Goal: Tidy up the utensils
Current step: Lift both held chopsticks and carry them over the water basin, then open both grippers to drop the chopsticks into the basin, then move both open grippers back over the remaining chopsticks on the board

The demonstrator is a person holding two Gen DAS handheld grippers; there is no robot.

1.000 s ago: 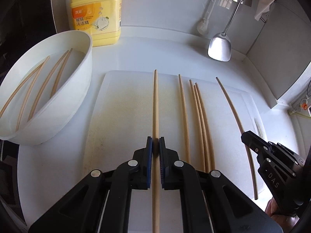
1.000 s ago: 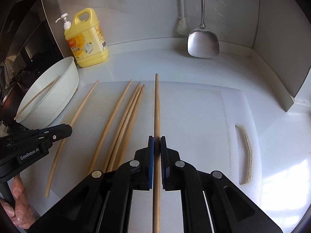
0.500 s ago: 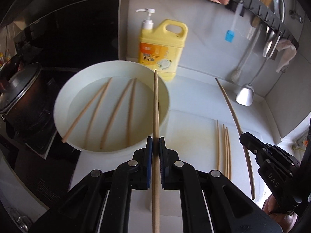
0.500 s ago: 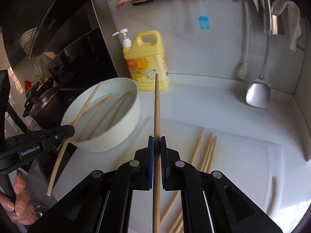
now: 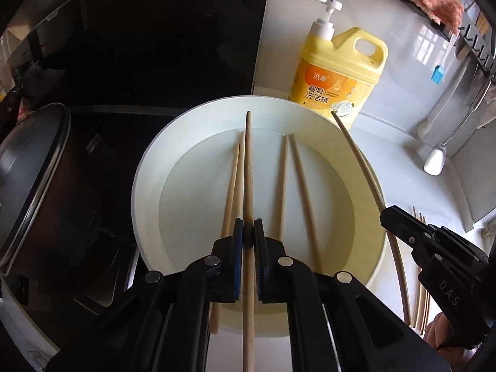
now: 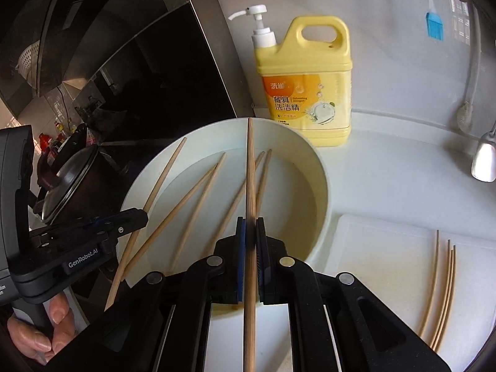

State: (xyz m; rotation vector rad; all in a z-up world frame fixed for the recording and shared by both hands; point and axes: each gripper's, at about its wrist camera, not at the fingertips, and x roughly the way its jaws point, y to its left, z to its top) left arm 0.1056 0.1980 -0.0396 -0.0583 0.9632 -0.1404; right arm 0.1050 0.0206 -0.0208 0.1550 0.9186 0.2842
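Observation:
My left gripper point(image 5: 248, 226) is shut on a wooden chopstick point(image 5: 248, 170) and holds it over the white bowl point(image 5: 145, 167), where several chopsticks point(image 5: 280, 186) lie. Beside it, my right gripper point(image 5: 389, 214) grips a second chopstick point(image 5: 362, 161) above the bowl's right rim. In the right wrist view my right gripper point(image 6: 250, 224) is shut on its chopstick point(image 6: 250, 170), whose tip reaches the bowl's point(image 6: 322, 167) far rim. My left gripper point(image 6: 141, 217) carries its chopstick point(image 6: 161, 179) over the bowl's left side. Three chopsticks point(image 6: 440, 279) lie on the white cutting board point(image 6: 387, 248).
A yellow detergent bottle point(image 6: 307, 93) stands just behind the bowl. A dark lidded pot point(image 5: 31, 170) sits on the stove to the left. A metal spatula point(image 6: 483, 161) and a blue brush point(image 6: 434, 24) hang on the back wall. A hand point(image 6: 40, 334) holds the left gripper's handle.
Both grippers lifted their chopsticks off the cutting board and carried them left; they now hang over the white bowl. Both stayed shut throughout.

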